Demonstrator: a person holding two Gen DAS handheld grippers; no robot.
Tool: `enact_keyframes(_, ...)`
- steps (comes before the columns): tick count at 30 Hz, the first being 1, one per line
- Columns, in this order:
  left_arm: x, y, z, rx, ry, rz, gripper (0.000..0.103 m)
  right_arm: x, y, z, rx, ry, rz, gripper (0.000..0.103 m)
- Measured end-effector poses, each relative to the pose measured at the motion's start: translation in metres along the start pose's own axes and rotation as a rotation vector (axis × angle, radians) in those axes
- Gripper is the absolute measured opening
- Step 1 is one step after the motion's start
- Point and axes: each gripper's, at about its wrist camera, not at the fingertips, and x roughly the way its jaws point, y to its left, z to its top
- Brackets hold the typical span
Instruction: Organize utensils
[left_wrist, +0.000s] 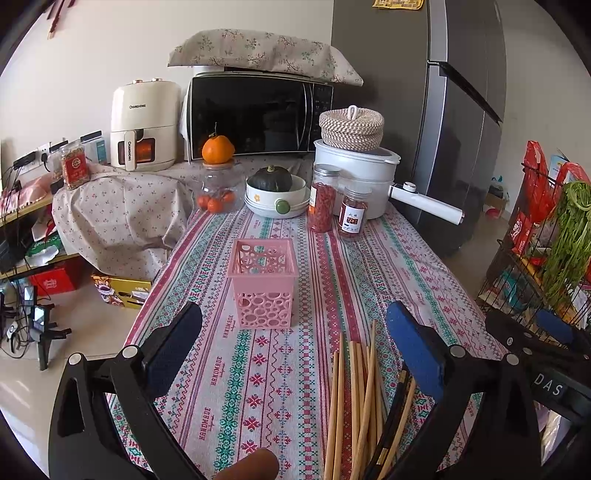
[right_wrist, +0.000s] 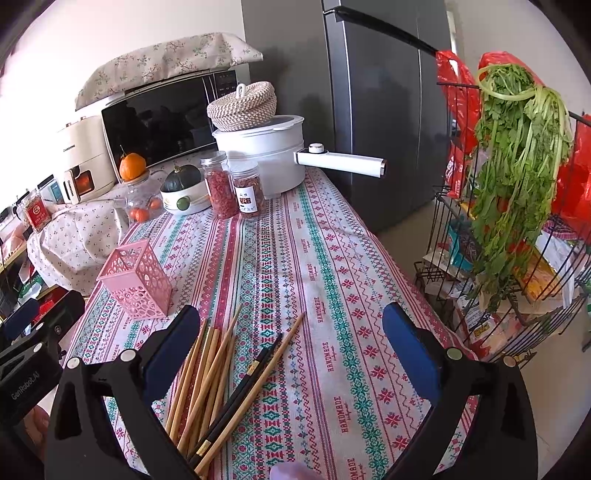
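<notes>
**Chopsticks loose on the bench, pink holder waiting beyond**

Both tongs spread wide and empty, hovering over the near end of the patterned bench (left_wrist: 258, 387), angled downward. Left tongs (left_wrist: 295, 343) framing the pink basket (left_wrist: 263, 282), which stands upright, empty so far as can be seen, toward the middle of the bench. Right tongs (right_wrist: 291, 339) set just to the right of the left pair, framing mostly bare cloth.

Pile of chopsticks (right_wrist: 218, 380) lying flat on the cloth at the near edge: mostly pale wooden ones, with a dark pair among them. Long axes running roughly near-to-far, fanned a little, tips pointing away toward the basket. Seen from the left wrist, lying low and right, partly under the right-hand finger (left_wrist: 415, 354); seen from the right wrist, lying low and left, close by the left-hand finger (right_wrist: 171, 343). Between the two tongs, then, and reachable by either; hard to call one nearer.

Basket beyond the far tips, slightly left. Likely next: closing across the sticks' short axis, then carrying forward and left to drop them in upright.
</notes>
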Motion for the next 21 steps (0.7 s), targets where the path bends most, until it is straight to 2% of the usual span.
enact_keyframes(21,0.0005,-0.0007,0.0007,0.002,0.003,0.003,0.096,0.0019,0.0001,-0.0004,0.003,0.009,-0.003,0.096)
